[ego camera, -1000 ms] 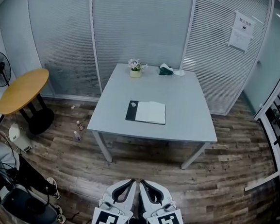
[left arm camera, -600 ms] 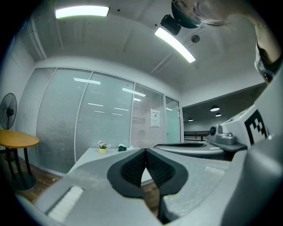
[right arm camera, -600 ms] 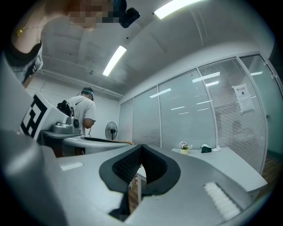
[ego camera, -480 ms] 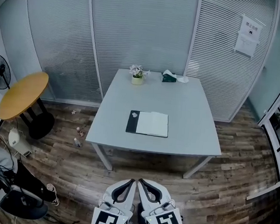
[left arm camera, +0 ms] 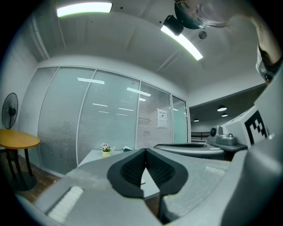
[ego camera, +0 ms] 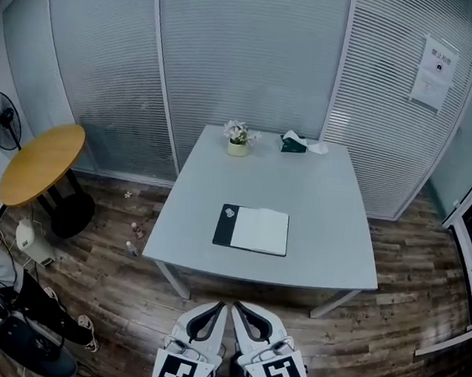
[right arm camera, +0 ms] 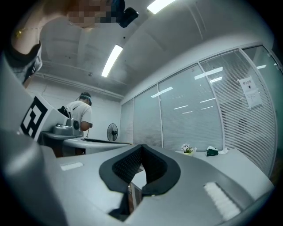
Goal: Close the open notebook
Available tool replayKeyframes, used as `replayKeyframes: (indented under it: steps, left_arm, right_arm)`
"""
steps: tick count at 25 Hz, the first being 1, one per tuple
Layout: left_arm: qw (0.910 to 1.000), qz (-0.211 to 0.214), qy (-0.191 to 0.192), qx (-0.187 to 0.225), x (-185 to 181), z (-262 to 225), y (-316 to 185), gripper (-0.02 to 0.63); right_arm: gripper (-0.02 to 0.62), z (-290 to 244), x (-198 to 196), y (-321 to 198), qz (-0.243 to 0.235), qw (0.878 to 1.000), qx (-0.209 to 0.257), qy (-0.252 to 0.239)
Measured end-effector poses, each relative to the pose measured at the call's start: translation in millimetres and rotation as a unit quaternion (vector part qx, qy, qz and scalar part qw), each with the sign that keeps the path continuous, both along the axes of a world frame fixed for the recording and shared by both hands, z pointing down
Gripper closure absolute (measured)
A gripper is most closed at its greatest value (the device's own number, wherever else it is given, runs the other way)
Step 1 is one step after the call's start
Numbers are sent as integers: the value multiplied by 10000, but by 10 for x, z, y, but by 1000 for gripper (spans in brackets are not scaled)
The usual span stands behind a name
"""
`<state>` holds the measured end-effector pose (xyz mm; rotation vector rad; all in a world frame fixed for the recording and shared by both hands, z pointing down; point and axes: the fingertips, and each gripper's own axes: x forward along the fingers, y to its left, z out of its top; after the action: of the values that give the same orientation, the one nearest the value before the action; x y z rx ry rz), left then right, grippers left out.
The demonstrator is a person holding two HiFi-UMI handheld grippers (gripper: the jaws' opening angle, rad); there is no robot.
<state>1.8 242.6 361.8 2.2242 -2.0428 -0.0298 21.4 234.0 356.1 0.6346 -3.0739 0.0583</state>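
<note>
An open notebook lies on the grey table near its front edge, with a black cover at the left and white pages at the right. Both grippers hang at the bottom of the head view, over the wooden floor and well short of the table. My left gripper is shut with nothing in it, and so is my right gripper. In the left gripper view the left gripper points level at the table, its jaws touching. The right gripper shows the same in its own view.
A small flower pot and a green tissue box stand at the table's far edge. A round yellow table and a fan are at the left. A person's legs show at the lower left. Glass partitions close off the back.
The table and notebook have slid lower in the head view and look nearer. Both grippers keep their place in the frame and stay shut.
</note>
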Motion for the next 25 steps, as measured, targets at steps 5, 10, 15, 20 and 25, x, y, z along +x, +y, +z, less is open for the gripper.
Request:
replayKeyframes:
  steps: [5,10,15,20,25]
  left_arm:
    - [9999,-165,39,-18,-65,69,-214,601]
    - [9995,-283,70,-132,-143,50,-611,601]
    - [9994,-275,-173,-91,-137,54,-986,601]
    - [9994,-304,-171,-22,-95,43,-1313,601]
    - [9991,-379,-170,-24,-98,62,-1525,601]
  right_arm:
    - [592,98,-22,-268,-59,9999,-15,-84]
    - [592,83,-58,-705,-108,9998,-131,-89]
    - [592,17,-71,-1039,-260,9996,-110,-62]
    - [592,24,-75,-1337,-413,9991,-122,31]
    - [592,18,-77,-1550,-492,9987,-90,29]
